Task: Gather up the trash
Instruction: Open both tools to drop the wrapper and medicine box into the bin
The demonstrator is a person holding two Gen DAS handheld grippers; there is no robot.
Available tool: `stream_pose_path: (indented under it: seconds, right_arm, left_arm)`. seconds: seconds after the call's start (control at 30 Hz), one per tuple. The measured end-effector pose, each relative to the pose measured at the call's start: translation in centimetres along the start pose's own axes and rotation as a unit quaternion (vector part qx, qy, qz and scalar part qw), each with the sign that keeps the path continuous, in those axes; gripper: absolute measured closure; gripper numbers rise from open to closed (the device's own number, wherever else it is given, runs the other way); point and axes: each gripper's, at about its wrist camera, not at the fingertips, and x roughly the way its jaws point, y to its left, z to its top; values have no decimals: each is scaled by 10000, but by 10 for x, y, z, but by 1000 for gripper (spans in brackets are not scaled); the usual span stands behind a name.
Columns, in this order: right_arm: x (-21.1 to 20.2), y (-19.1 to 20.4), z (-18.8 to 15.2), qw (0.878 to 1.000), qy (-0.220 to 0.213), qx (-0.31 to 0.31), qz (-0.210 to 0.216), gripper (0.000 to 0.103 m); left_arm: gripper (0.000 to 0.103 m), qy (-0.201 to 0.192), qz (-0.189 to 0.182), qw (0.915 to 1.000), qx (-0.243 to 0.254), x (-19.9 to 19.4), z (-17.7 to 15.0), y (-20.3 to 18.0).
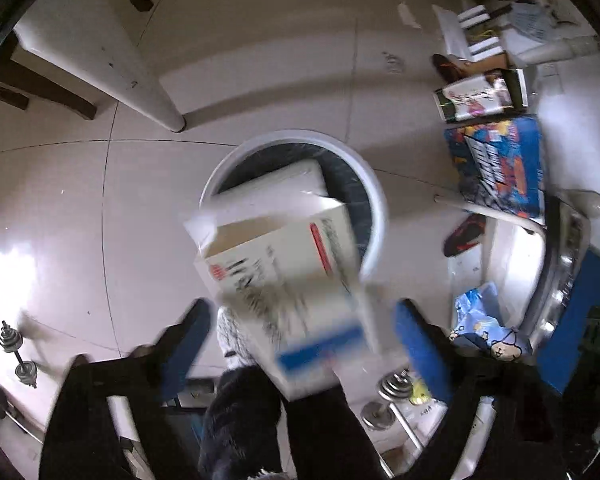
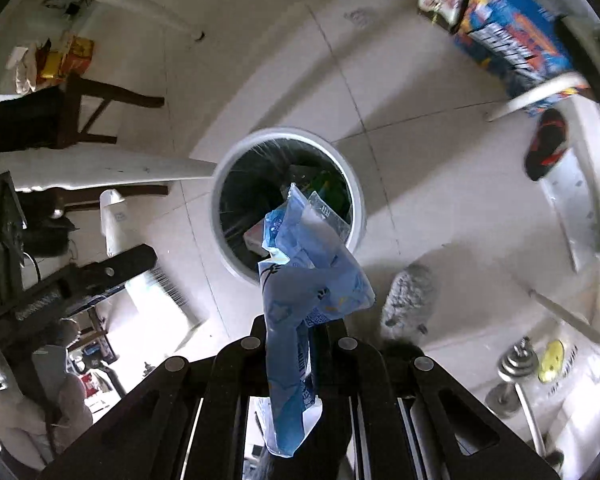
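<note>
I am looking down from the left wrist at a white cardboard box [image 1: 284, 280], smeared by motion blur so its print is unreadable. It is lying between the spread blue fingers [image 1: 420, 344] of my left gripper [image 1: 300, 336], and neither finger is plainly touching it. Its upper end is overlapping the rim of the white trash bin [image 1: 374, 196]; a pale slab already inside is hiding most of the dark liner.

From the right wrist, my right gripper [image 2: 296, 324] is pinching a crumpled blue plastic wrapper [image 2: 308, 280], fingers pressed together on it. The wrapper is hanging over the near edge of the bin [image 2: 236, 160], covering part of the contents. I am unable to identify the greenish items deeper inside.
</note>
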Motion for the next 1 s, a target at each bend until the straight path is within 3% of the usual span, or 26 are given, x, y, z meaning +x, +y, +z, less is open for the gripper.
stream_pose_path:
  seconds: [0.1,0.17,0.23,0.27,0.33,0.53,0.7,1.0]
  right_arm:
    - [40,-5,22,9998,94,-149,75,93]
    - [65,-5,30,9995,177,-225,135,83]
    - [84,-3,35,9991,250,-300,185,51]
    - [92,-3,38,9989,260,-331,198,42]
    - [103,-1,41,9987,282,-416,128,7]
    - [101,10,39,9961,188,-663,-545,2]
    - [77,21,33,9904,25,-864,-1079,2]
    - [1,41,17,9844,-234,-1006,-1422,0]
  left_arm:
    - [0,-206,75,9998,-3,12,11,14]
    - [0,-382,168,9991,-41,16,13,24]
    - [0,-518,421,9978,-39,20,13,33]
    - [0,-592,607,9964,-6,19,11,37]
    - [0,-657,795,9947,14,16,6,43]
    - [0,-607,1105,9920,26,5,-12,47]
    - [0,-605,1237,9903,185,-12,-27,41]
    - [0,-622,1228,9899,345,-67,-53,25]
